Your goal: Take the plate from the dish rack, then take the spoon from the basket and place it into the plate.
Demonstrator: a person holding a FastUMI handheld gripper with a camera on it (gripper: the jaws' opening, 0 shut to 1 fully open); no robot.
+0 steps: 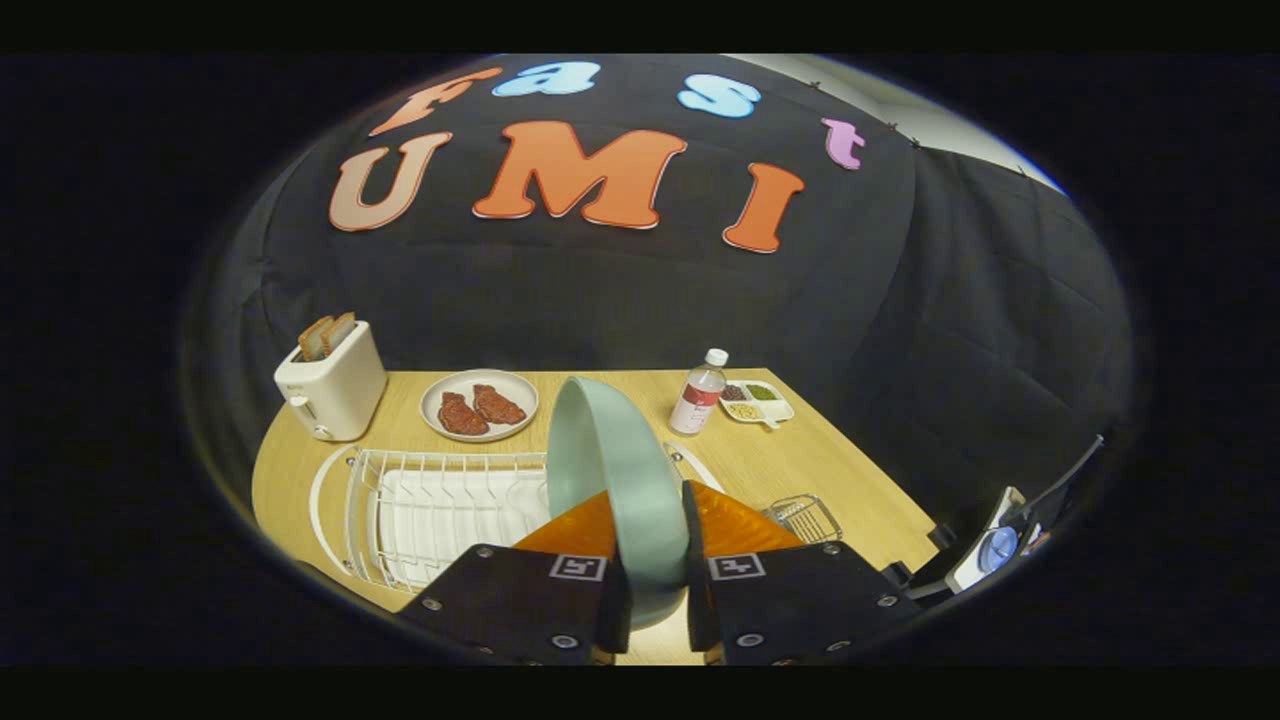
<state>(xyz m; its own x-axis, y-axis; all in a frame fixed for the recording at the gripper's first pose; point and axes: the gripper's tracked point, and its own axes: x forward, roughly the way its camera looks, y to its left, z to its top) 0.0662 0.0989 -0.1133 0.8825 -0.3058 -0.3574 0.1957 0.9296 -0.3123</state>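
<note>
A pale green plate [610, 470] stands on edge between my two fingers, lifted above the table. My gripper [655, 535] is shut on the plate's lower rim, one finger on each face. Below and to the left lies the white wire dish rack [440, 505] on its white tray, with no dish standing in it. To the right of my fingers, a small wire basket [805, 517] sits on the wooden table; the spoon in it cannot be made out.
A white toaster [332, 385] with bread slices stands at the table's far left. Beyond the rack are a plate of meat [479, 405], a small bottle [699, 392] and a divided snack dish [757, 401]. Off the table's right edge sits a device [995, 548].
</note>
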